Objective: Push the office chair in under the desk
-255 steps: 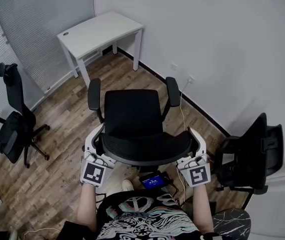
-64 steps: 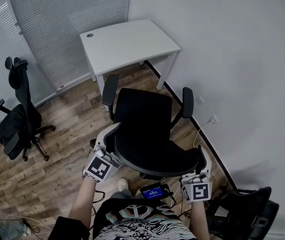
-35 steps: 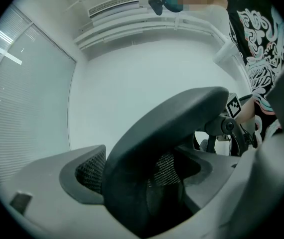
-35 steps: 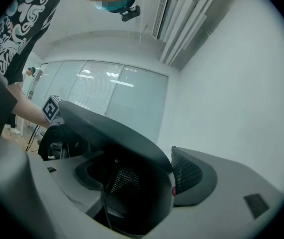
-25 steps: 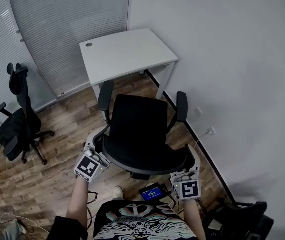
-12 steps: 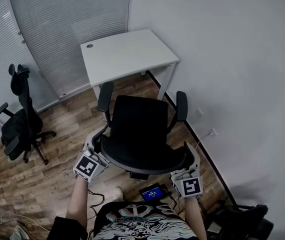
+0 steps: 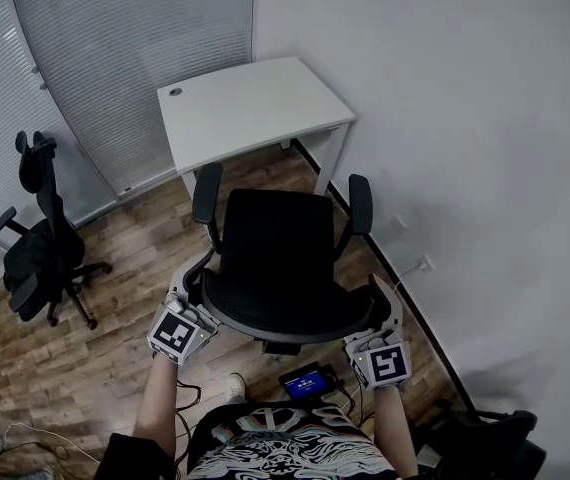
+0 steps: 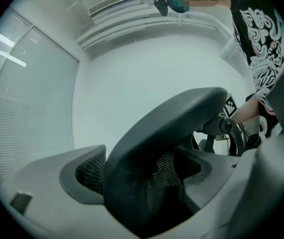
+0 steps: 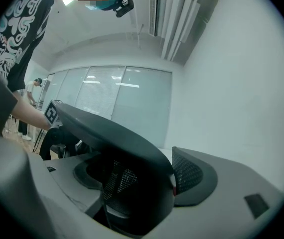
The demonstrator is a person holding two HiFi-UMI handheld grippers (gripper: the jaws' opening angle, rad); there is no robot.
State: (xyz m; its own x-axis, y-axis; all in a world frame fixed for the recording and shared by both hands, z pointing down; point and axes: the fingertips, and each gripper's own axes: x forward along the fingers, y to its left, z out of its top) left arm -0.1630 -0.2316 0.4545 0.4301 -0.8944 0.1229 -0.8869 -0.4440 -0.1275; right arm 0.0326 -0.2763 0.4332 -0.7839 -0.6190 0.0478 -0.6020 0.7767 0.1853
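The office chair (image 7: pixel 275 238) has rolled up the room since the earliest look. It was well apart from the surface (image 7: pixel 250 103) then, and now its armrests sit just short of the front edge.

Look at the fingers (image 8: pixel 42 188) of the left gripper (image 7: pixel 193 298): they're clamped on the backrest rim (image 8: pixel 147 148), one on each face of it. It's the same story on the right gripper (image 7: pixel 383 313), whose fingers (image 9: pixel 231 193) are pinched on the far end of that rim. A grip at both corners makes sense to me, since a chair on castors will swivel if it's pushed from one side only, and two holds keep it square to the gap.

The seat faces twelve o'clock, straight at the surface, so I'd say the push is well along, but the seat is not yet underneath. The right leg of the surface stands near the wall (image 7: pixel 445 168), so the run-in has to stay straight.

Now the count: two grippers and one surface. There are three chairs in all, the one in hand, a spare chair (image 7: pixel 40 243) at nine o'clock and a second spare (image 7: pixel 490 438) cut off at five o'clock. A small device (image 7: pixel 305 380) with a blue screen lies on the floor (image 7: pixel 135 268) at six o'clock, below the backrest.
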